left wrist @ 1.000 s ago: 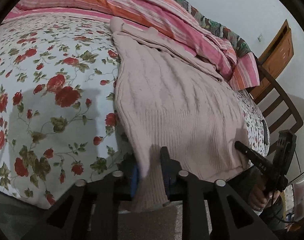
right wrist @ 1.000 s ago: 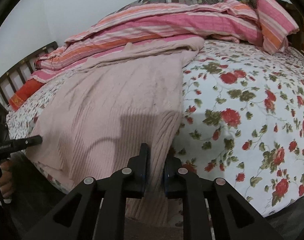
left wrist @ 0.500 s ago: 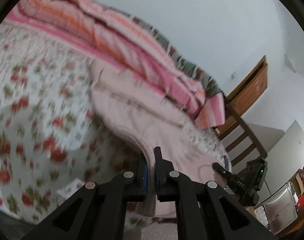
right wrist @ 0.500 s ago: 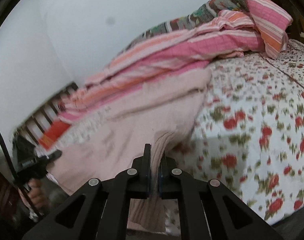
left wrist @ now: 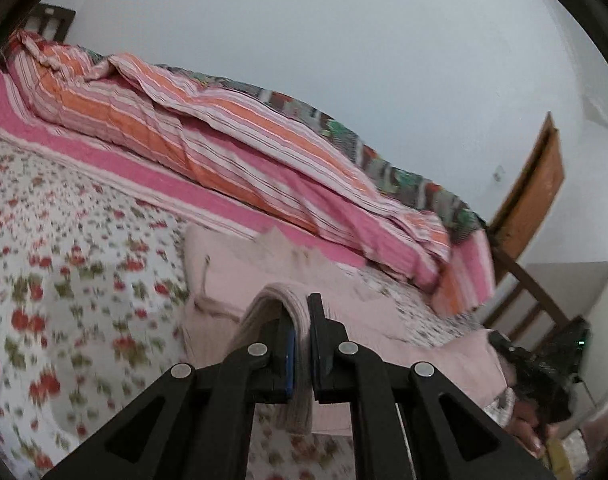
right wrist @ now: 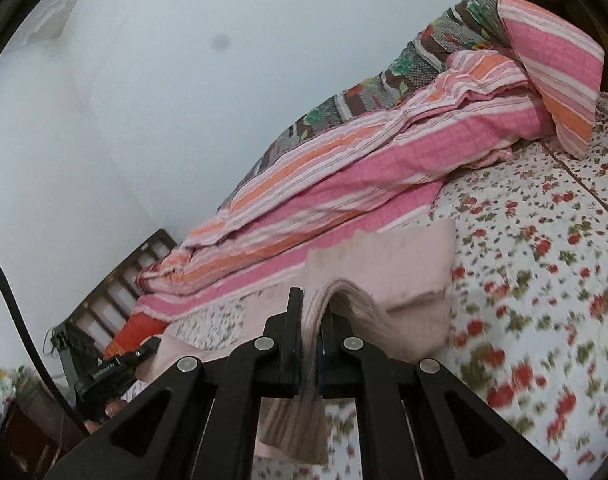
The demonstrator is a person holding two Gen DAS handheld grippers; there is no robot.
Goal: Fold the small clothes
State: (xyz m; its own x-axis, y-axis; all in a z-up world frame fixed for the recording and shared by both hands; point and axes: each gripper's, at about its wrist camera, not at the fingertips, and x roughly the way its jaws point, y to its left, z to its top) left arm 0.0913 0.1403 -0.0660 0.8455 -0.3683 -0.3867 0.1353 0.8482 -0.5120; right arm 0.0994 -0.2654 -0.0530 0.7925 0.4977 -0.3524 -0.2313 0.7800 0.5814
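Both grippers clamped on sweater point(left wrist: 231, 276)

The pink sweater point(left wrist: 231, 276) is a soft, ribbed, matt knit, and the flowered bedsheet point(left wrist: 63, 264) under it is thin printed cloth. Along the bed's far edge the striped quilt point(left wrist: 223, 148) looks like crinkled woven cotton. The footboard point(left wrist: 532, 200) is varnished wood; both grippers' fingers point(right wrist: 291, 320) are matt black plastic with small bright metal pins.
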